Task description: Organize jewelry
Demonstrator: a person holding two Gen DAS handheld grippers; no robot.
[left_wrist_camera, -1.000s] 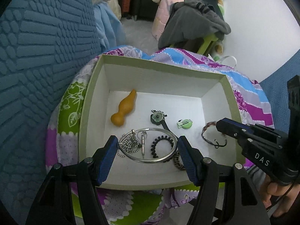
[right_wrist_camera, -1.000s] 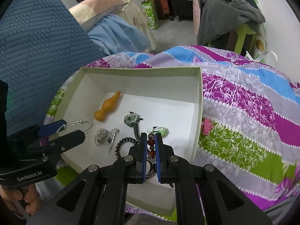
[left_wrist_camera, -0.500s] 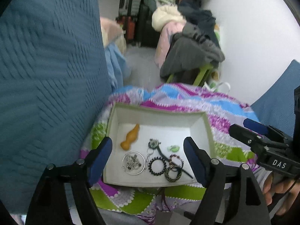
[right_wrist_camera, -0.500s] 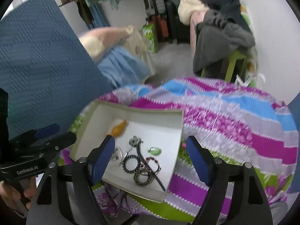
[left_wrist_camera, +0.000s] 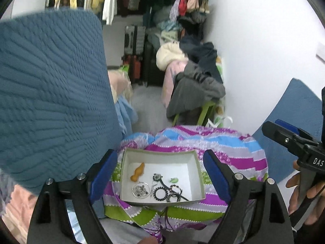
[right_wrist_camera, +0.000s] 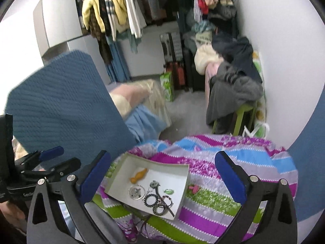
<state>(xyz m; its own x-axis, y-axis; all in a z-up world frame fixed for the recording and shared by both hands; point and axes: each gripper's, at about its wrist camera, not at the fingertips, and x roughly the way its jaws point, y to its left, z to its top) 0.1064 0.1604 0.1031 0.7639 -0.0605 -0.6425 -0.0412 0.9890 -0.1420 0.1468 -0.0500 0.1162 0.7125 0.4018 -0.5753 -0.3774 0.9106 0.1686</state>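
Jewelry sits together in the white box (left_wrist_camera: 195, 158) on the patterned bedspread (left_wrist_camera: 233, 152), well below and ahead of both grippers. Left gripper (left_wrist_camera: 160, 178) and right gripper (right_wrist_camera: 162, 178) have just been opening; their fingers stand wide apart, nothing between them. One pink piece (right_wrist_camera: 194, 188), perhaps a clip, lies outside the box's right wall, nearer the right gripper.

A quilt (left_wrist_camera: 233, 154) with magenta, blue, lilac and green stripes covers the support. An open white box (left_wrist_camera: 198, 170) rests directly on it, near the left edge. A small pink clip (right_wrist_camera: 194, 189) lies on the quilt just beside the box's right wall.
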